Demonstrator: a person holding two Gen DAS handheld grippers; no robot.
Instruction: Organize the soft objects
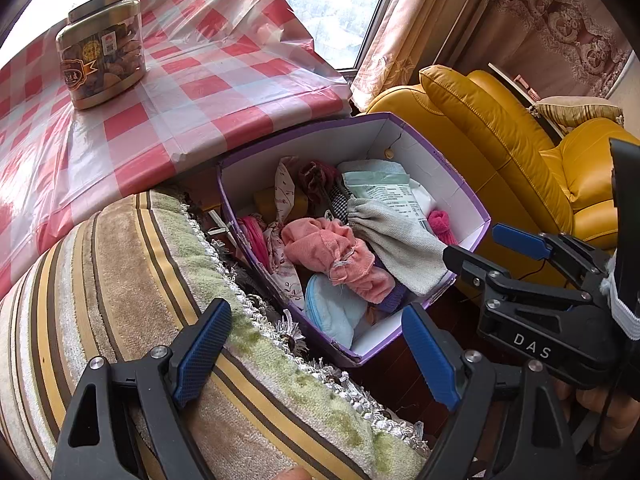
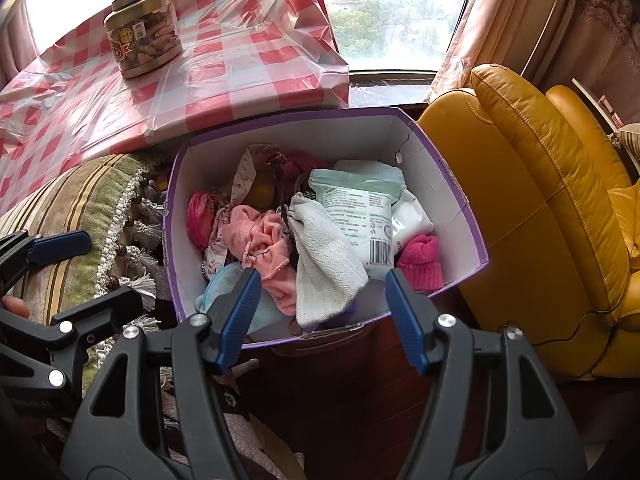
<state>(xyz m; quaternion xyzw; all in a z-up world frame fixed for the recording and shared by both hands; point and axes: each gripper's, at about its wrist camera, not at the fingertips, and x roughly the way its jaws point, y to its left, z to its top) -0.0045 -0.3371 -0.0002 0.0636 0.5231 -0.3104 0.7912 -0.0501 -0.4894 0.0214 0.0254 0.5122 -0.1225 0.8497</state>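
A glossy plastic cover (image 2: 240, 64) is seen on the bench, matt cardboard in the box (image 2: 436, 184) (cloths inside), shiny leather on the armchair (image 2: 540, 184).

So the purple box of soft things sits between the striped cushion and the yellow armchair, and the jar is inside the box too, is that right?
Not quite. The jar is not inside the purple box; it stands on the red checked tablecloth behind it, as the right wrist view shows. The rest holds: the box sits between the striped cushion and the yellow armchair.
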